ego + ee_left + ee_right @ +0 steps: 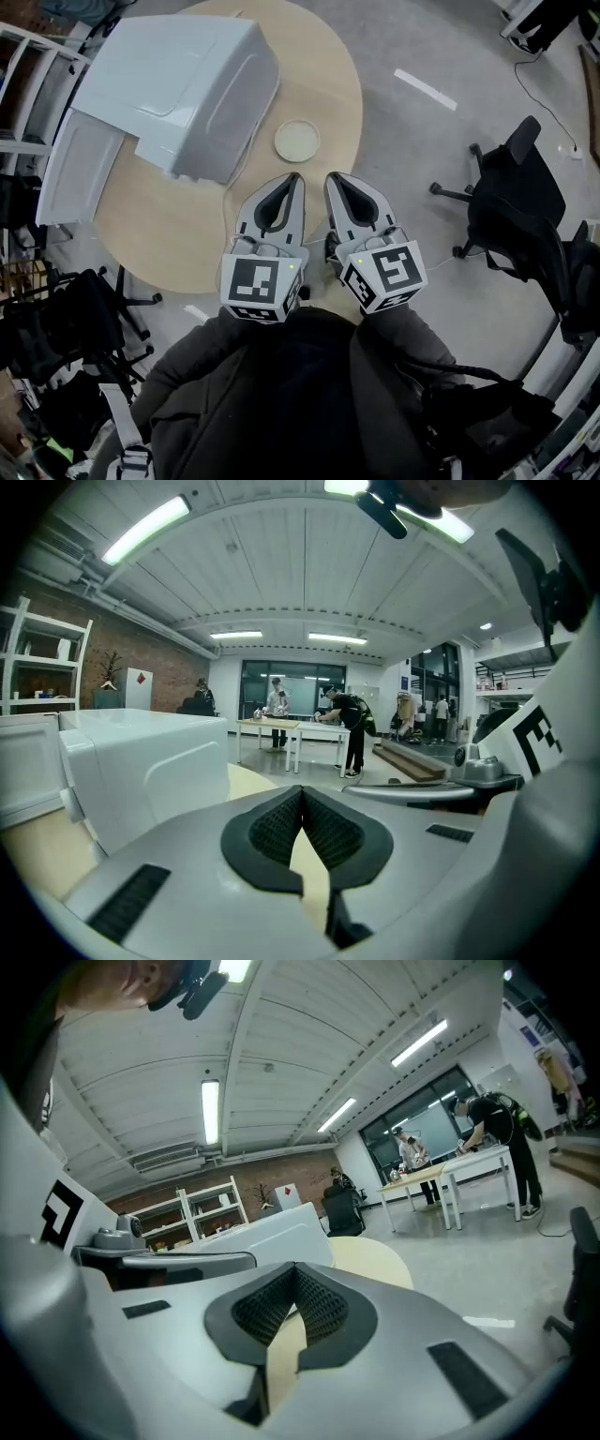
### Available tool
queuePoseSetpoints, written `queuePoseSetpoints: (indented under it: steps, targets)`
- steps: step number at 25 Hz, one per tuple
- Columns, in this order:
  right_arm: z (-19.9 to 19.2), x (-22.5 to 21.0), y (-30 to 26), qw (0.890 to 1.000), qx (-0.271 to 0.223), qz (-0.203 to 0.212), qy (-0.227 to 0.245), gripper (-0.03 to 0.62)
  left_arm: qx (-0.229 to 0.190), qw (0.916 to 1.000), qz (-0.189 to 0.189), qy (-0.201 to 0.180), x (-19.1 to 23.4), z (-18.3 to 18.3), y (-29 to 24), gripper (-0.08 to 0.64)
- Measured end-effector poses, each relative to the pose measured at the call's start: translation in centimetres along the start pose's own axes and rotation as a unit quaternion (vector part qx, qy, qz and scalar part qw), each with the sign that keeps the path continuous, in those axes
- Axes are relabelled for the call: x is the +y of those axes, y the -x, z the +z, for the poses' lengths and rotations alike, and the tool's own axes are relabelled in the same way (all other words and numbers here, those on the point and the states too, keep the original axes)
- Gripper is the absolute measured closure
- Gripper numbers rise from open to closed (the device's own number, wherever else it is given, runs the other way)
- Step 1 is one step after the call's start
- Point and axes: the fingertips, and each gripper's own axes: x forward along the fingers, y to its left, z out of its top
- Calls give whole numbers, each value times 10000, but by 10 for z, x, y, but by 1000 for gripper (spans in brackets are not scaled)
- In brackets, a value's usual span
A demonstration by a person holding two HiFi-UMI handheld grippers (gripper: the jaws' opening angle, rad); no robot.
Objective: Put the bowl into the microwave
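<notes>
Head view: bowl (297, 141) on table (187, 230), right of microwave (178, 84), just ahead of both grippers; left gripper (294, 178) slightly nearer than right gripper (334, 178); left gripper view: jaws together, empty; right gripper view: jaws together, empty.

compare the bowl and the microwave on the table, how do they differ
The bowl is small, round and cream; the microwave is large, boxy and white. The bowl sits low with its top open; the microwave is closed on top, and its door is swung open at the side. Both rest on the round wooden table, close but apart.
</notes>
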Motion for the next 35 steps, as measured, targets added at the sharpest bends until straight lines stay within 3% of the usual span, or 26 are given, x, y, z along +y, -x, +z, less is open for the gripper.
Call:
queuePoseSetpoints:
  steps: [4,15,23,35]
  targets:
    - [-1,-28,-24,9997,174,188,-30,586,113,9996,246,92,7,-3,-31,551]
    - [-7,-21,-66,9989,446,114,30,586,227,9974,585,355,61,-9,-27,551]
    - [-51,-54,-101,9958,859,-324,-31,584,514,9945,610,680,98,-52,-52,551]
    - [-90,-78,-141,9888,1358,-544,-287,559,1008,9860,789,1072,131,-98,-74,551]
